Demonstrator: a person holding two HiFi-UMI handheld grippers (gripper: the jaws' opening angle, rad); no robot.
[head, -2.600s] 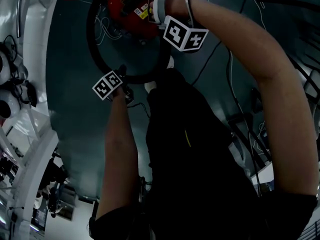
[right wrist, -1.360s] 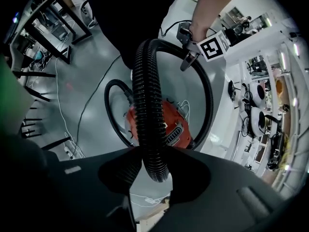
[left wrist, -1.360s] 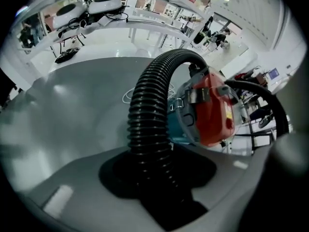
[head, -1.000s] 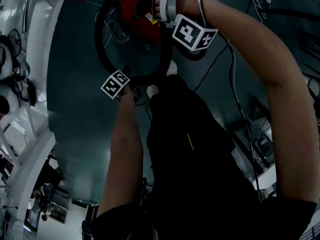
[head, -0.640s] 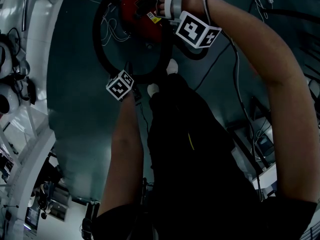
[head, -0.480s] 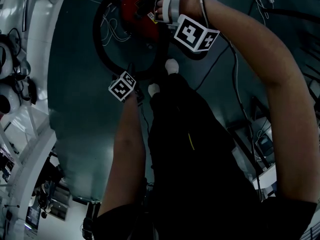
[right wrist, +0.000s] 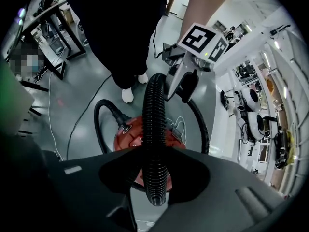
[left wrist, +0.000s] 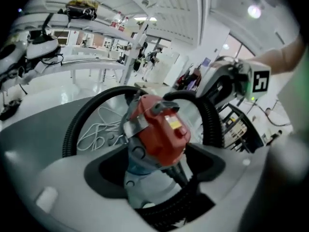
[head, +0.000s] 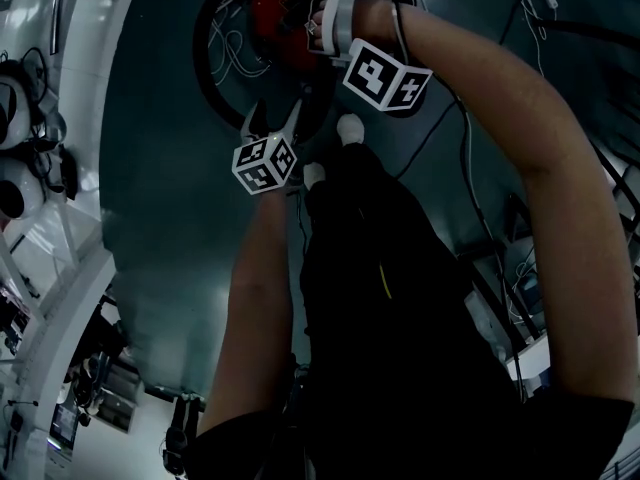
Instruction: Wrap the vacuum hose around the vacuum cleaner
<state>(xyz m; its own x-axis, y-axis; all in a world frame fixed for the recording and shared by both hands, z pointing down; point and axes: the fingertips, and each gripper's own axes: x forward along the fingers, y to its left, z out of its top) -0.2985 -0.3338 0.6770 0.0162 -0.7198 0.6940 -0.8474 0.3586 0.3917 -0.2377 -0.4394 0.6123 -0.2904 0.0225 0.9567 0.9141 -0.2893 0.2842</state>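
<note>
Red canister vacuum cleaner [left wrist: 159, 134], black ribbed hose [right wrist: 154, 129] looping it 9 to 3 o'clock. Yellow label [left wrist: 173, 123], print unreadable. Right gripper [right wrist: 155, 175] clamped on hose; left gripper [right wrist: 178, 93] just opened, pads off the hose.

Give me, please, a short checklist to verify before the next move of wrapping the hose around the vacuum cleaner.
1. Right gripper holds the hose: ok, jaws closed on it.
2. Left gripper free to regrasp: ok, its jaws have just been opening; the hose shows low in the gap, not pinched.
3. Hose snug around the vacuum cleaner: not ok, it arcs wide of the body.
4. White cord outside the loop: not ok, it lies inside.
5. Shoes clear of the hose: cannot tell.
</note>
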